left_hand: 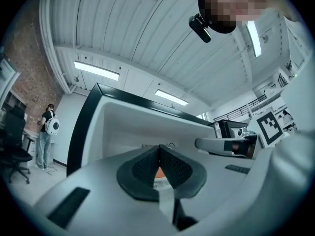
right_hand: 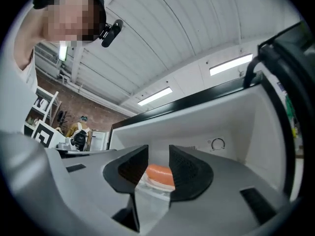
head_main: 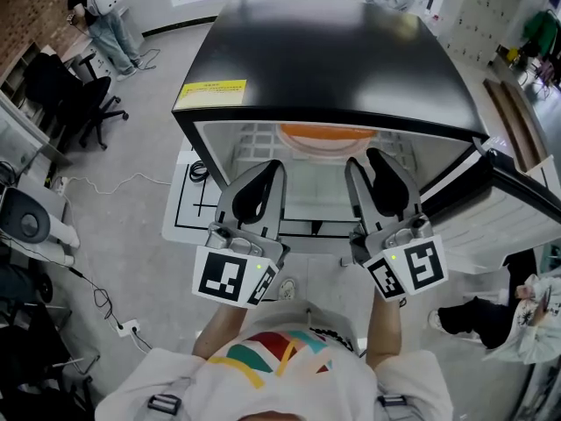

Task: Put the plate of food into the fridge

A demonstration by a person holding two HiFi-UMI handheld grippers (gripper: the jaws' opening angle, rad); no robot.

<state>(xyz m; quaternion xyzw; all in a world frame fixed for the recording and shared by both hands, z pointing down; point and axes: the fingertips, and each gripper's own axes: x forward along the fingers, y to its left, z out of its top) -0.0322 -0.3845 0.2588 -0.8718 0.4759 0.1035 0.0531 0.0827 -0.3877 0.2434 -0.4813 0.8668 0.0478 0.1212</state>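
Observation:
The orange plate of food lies on the top shelf inside the open fridge, a white cabinet with a black top. I hold both grippers side by side just outside the fridge opening, pointing in and slightly up. My left gripper is shut with its pads touching and nothing held; in its own view the left gripper hides all but a sliver of orange. My right gripper is open and empty. Through the gap of the right gripper, the plate shows well beyond the pads.
The fridge door hangs open at the right. A glass shelf lies below the plate. A dial sits on the fridge's back wall. An office chair, floor cables and a standing person are at the left.

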